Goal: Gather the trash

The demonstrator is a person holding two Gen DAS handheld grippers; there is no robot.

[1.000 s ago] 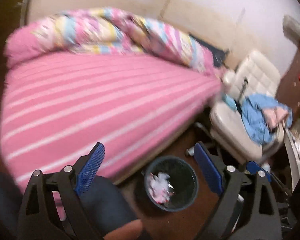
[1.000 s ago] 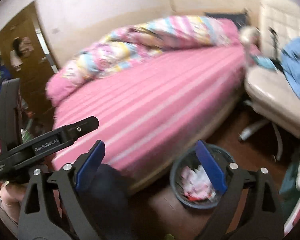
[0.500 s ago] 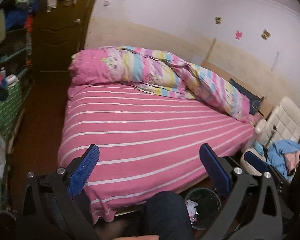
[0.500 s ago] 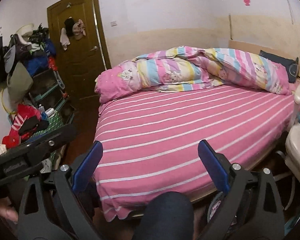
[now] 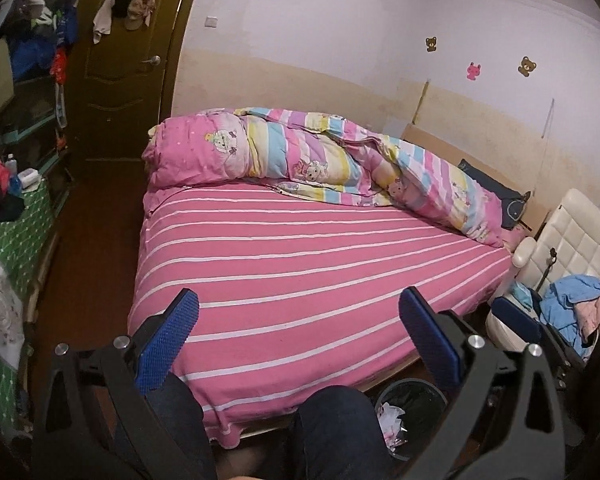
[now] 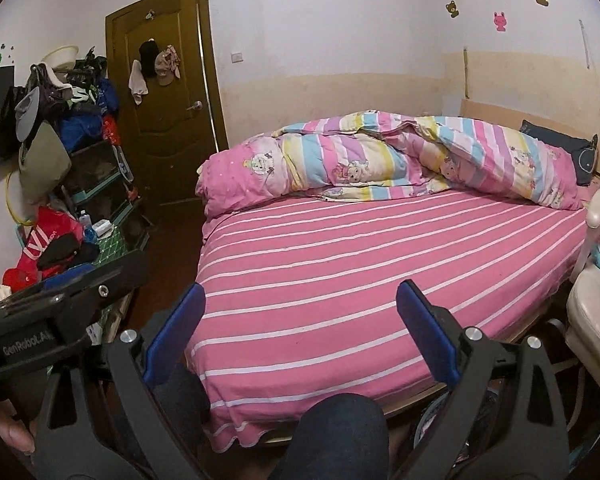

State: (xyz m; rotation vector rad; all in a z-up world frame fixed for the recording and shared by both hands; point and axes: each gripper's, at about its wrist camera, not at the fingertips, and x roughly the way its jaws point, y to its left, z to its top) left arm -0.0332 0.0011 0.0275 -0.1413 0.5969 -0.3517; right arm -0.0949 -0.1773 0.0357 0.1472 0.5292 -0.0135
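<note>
Both your left gripper and right gripper gape wide with nothing held, aimed over the pink striped bed, while the trash bin sits on the floor beside the bed's near edge.

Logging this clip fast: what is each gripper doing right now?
Left gripper: open, holding nothing, above the bed.
Right gripper: open, holding nothing.

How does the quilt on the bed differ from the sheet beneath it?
The quilt is bunched into a long roll by the wall; the sheet lies stretched flat. The quilt has multicolour bands with cartoon prints; the sheet has only thin white stripes. The quilt covers just the far edge; the sheet covers the whole mattress. Both are mainly pink.
</note>
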